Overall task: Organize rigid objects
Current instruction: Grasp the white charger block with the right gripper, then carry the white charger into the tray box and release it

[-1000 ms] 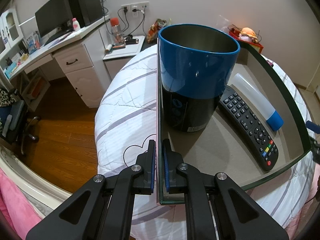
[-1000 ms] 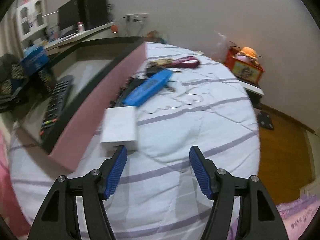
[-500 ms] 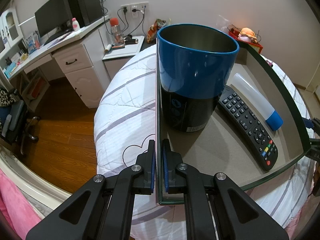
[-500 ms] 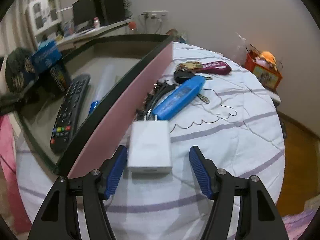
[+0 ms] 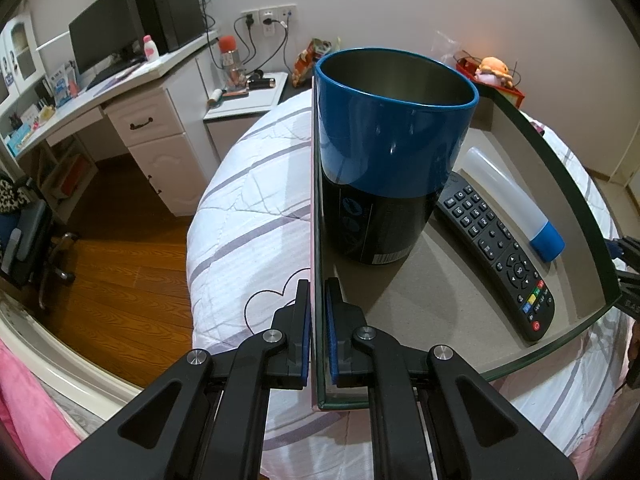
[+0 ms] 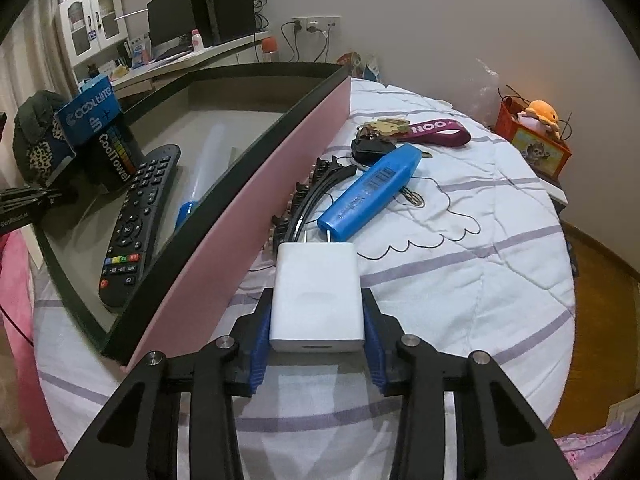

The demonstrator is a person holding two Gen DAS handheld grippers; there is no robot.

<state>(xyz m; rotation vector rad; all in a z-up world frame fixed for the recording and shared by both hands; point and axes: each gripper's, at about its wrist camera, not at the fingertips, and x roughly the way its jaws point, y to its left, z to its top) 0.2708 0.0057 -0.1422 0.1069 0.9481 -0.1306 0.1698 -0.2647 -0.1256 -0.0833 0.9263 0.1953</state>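
My left gripper is shut on the side wall of the pink box, which lies on the bed. Inside it are a blue-and-black can, a black remote and a white tube with a blue cap. My right gripper is shut on a white plug charger that rests on the bedcover just beside the box's pink outer wall. Beyond the charger lie a blue case, black hair clips and keys with a purple strap.
The bed has a white quilt with purple stripes. A white desk with a monitor and a bedside table stand to the left. A red box with an orange plush toy stands at the far right. Wooden floor surrounds the bed.
My right gripper moved forward over the white charger and closed on its sides. My left gripper kept its hold on the box wall and hardly moved.
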